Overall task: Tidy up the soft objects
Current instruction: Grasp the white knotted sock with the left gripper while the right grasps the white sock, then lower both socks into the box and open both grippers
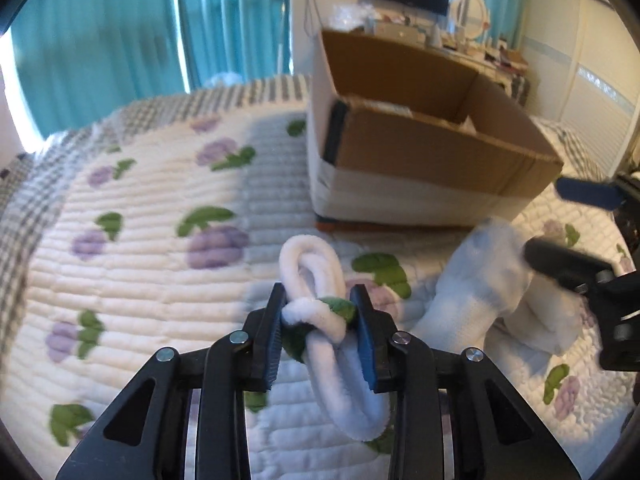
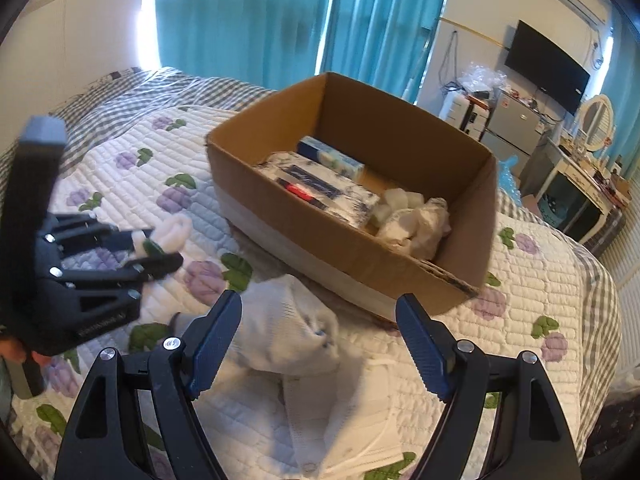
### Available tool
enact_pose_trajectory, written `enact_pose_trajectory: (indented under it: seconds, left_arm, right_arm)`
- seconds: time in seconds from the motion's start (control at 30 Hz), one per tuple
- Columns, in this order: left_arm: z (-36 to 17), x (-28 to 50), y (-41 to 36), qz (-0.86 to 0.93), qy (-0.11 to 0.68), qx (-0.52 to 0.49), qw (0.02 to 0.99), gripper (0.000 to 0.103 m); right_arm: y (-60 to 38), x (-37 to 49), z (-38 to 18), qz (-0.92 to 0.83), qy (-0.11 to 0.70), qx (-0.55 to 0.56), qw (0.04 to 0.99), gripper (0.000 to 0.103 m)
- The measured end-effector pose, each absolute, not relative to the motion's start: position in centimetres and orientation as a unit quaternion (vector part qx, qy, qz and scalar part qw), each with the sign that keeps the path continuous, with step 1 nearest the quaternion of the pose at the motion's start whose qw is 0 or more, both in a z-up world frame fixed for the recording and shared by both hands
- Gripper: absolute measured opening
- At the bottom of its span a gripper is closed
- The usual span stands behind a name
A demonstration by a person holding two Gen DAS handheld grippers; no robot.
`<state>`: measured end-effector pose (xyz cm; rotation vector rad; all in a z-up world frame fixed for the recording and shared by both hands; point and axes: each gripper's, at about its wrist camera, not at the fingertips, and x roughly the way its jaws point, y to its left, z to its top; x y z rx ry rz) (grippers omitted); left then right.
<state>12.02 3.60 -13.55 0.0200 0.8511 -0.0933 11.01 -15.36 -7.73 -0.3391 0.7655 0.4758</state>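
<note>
My left gripper is shut on a white fuzzy item with a green patch, looped like a soft cord, held just above the quilt. It also shows in the right wrist view in the left gripper. My right gripper is open over a crumpled white knitted garment lying on the bed in front of the cardboard box. The garment shows in the left wrist view with the right gripper beside it. The box holds tissue packs and white soft items.
The bed has a white quilt with purple flowers and a grey checked border. Teal curtains hang behind. A dresser with a mirror, a wall TV and cluttered shelves stand at the right.
</note>
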Motion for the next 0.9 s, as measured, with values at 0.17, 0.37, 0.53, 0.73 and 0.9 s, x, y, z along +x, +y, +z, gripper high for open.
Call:
enact_pose_trajectory:
  seconds: [0.17, 0.37, 0.53, 0.73, 0.9]
  left_arm:
    - [-12.2, 11.4, 4.6, -0.037, 0.394, 0.019, 0.918, 0.031]
    - [-12.0, 12.2, 5.1, -0.042, 0.393, 0.016, 0.919, 0.031]
    - [-12.1, 12.3, 5.2, -0.042, 0.394, 0.017, 0.918, 0.031]
    - [-11.1, 11.7, 5.0, -0.040, 0.388, 0.017, 0.921, 0.031]
    - [-8.3, 10.2, 4.6, -0.036, 0.370, 0.020, 0.928, 0.031]
  right_arm:
    - [-13.8, 12.2, -9.4, 0.236, 0.396, -0.174, 0.870, 0.080]
    - [-12.6, 14.1, -12.3, 0.234, 0.442, -0.179, 0.847, 0.080]
    - [-12.0, 13.8, -13.0, 0.235, 0.444, -0.190, 0.843, 0.062]
    - [-12.2, 12.3, -10.5, 0.246, 0.408, -0.185, 0.860, 0.047]
    - [-12.3, 10.2, -6.4, 0.259, 0.364, -0.177, 0.877, 0.046]
